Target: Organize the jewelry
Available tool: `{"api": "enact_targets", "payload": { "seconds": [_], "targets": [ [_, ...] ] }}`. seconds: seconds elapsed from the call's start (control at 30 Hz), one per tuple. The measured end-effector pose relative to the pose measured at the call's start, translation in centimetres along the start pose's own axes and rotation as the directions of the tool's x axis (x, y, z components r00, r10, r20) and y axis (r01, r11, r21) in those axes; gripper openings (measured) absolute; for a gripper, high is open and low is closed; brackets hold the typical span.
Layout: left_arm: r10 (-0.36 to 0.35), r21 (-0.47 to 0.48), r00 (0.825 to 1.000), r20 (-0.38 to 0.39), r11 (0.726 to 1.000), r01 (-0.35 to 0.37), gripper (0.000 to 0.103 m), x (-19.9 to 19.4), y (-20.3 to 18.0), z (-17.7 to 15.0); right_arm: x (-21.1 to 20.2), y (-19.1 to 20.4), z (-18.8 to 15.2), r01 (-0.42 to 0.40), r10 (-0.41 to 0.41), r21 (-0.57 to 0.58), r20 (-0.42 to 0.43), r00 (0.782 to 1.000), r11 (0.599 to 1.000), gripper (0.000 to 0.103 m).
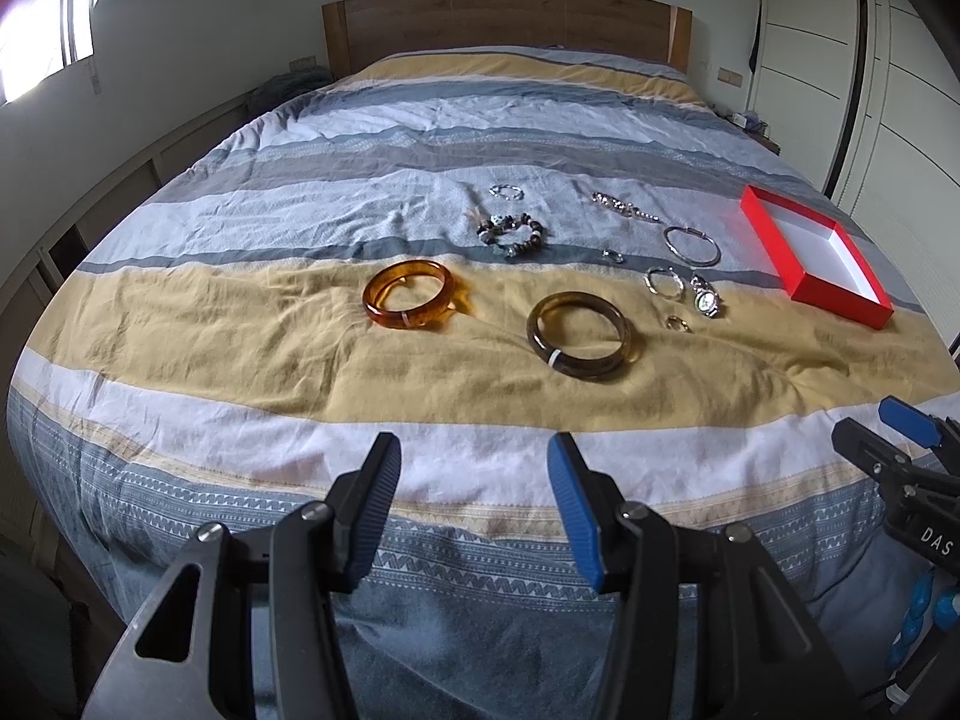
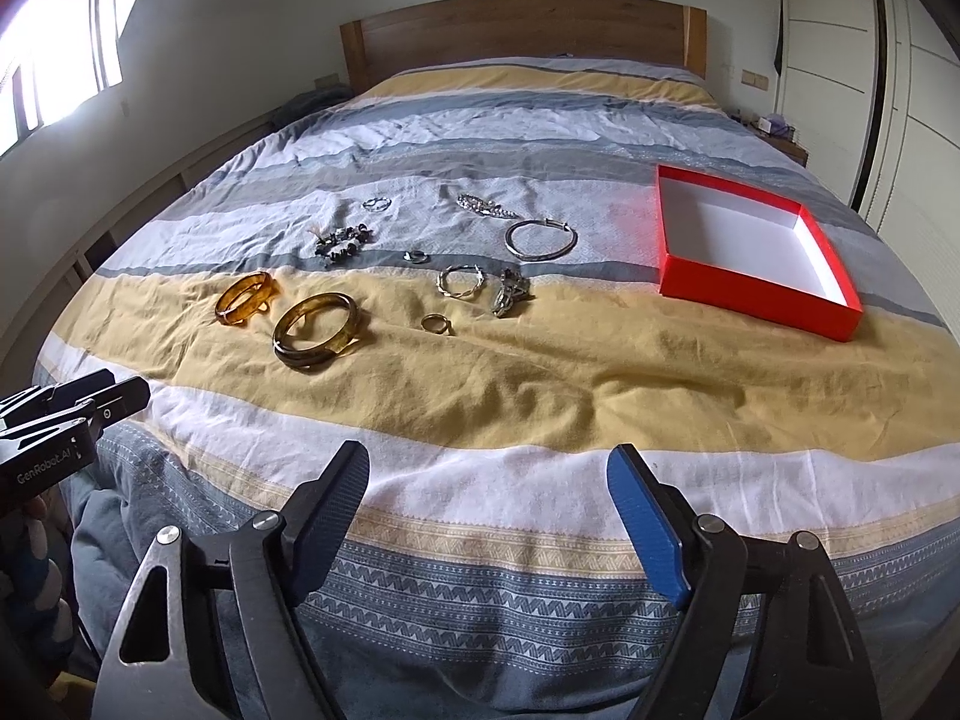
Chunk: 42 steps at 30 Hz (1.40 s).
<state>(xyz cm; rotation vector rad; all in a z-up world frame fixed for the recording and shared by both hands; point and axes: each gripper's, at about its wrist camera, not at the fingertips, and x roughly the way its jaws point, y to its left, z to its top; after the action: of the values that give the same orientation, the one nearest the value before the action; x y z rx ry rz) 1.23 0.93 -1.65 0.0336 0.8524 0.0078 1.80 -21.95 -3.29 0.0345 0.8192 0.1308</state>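
Both grippers are hovering over the near edge of the bed, at the bottom of each frame: the left gripper (image 1: 474, 468) and the right gripper (image 2: 489, 477) are each showing jaws spread wide apart and holding nothing. Beyond them the jewelry is lying loose on the striped duvet (image 1: 240, 360), around mid-frame. An amber bangle (image 1: 408, 294) and a darker brown bangle (image 1: 579, 336) are sitting side by side on the yellow stripe, apart from each other. Right of these, a small ring (image 1: 678, 323), a wristwatch (image 1: 705, 297) and a twisted silver hoop (image 1: 663, 282) are clustering close together, with a plain silver bangle (image 1: 691, 246) just above them in the picture. Higher still, a beaded bracelet (image 1: 513, 233), a silver chain (image 1: 624, 206), a small silver bracelet (image 1: 506, 191) and a tiny ring-like piece (image 1: 613, 255) are resting on the blue and white stripes. The red box (image 2: 750, 294), at the right of both frames, is standing open, and its white inside is showing nothing in it. Judging from this, the sorting is barely starting: every piece seems to be waiting on the bed, and all of it is probably needing to go into the box. A wooden headboard (image 1: 507, 18) is closing the upper middle of the frame.
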Motion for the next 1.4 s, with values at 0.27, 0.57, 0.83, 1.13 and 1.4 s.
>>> {"api": "enact_targets", "payload": {
  "seconds": [0.27,0.57,0.83,1.13,1.4],
  "targets": [
    [0.007,-0.008,1.000,-0.001,1.000,-0.008,0.049,0.6,0.3,0.3,0.9,0.4,0.2,-0.019,0.019,-0.002,-0.017,1.000,1.000,0.070],
    [0.002,-0.019,1.000,-0.010,1.000,-0.003,0.049,1.6,0.6,0.6,2.0,0.3,0.3,-0.037,0.037,-0.003,-0.040,0.999,0.999,0.061],
    [-0.047,-0.026,0.999,-0.027,0.999,0.047,0.049,3.0,0.3,1.6,3.5,0.2,1.4,-0.061,0.060,-0.022,-0.068,0.996,0.998,0.057],
    [-0.071,-0.021,0.996,-0.046,0.997,0.070,0.049,5.7,-0.1,4.3,6.8,1.0,4.1,-0.134,0.124,-0.089,-0.114,0.986,0.987,0.053],
    [-0.084,-0.021,0.994,-0.074,0.996,0.083,0.049,9.0,-1.0,6.3,10.6,1.0,6.4,-0.174,0.167,-0.046,-0.131,0.977,0.984,0.047]
  ]
}}
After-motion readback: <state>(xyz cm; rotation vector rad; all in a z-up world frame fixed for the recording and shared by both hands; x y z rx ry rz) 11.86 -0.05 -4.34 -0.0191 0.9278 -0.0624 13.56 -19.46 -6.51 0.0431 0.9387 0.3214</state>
